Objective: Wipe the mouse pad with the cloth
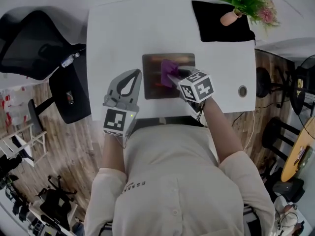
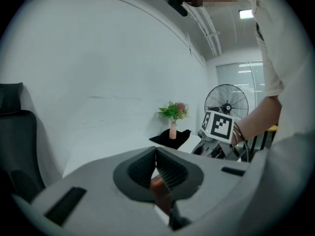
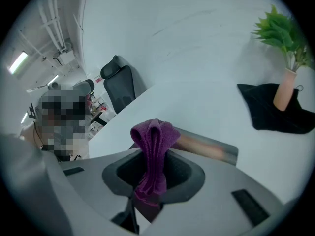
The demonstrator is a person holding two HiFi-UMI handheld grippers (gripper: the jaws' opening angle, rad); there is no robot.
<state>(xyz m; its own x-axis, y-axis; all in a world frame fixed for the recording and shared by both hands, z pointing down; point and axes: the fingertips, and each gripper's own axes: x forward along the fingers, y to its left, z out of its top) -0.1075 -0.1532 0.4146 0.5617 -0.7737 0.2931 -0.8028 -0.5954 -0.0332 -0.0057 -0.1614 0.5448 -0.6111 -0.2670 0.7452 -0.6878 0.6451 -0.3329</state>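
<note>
**Head view.** You held the right gripper [image 1: 173,76] over the mouse pad [image 1: 152,88], which lay flat at the middle of the white table [image 1: 123,33]; its jaws were clamped on the purple cloth [image 1: 167,67]; whether the cloth touched the pad could not be told.

**Right gripper view.** The cloth [image 3: 152,136] stood pinched between the jaws as a narrow upright fold, with a loose head above them and only a short tail below; the pad [image 3: 209,149] lay just beyond.

**Left gripper** [image 1: 132,77]. Its jaws were drawn together on nothing; the tips sat just beside the pad's left edge, not on it.

**Risks, as judged.**
- The pad could slide or ruck under your stroke, because nothing pinned it.
- The bunched cloth could clean only a thin stripe, or the hard jaw tips could scrape the pad, because so little fabric hung below them.
- A long sweep toward the far right corner could reach the potted plant [image 1: 243,1] on its black mat [image 1: 216,26].
</note>
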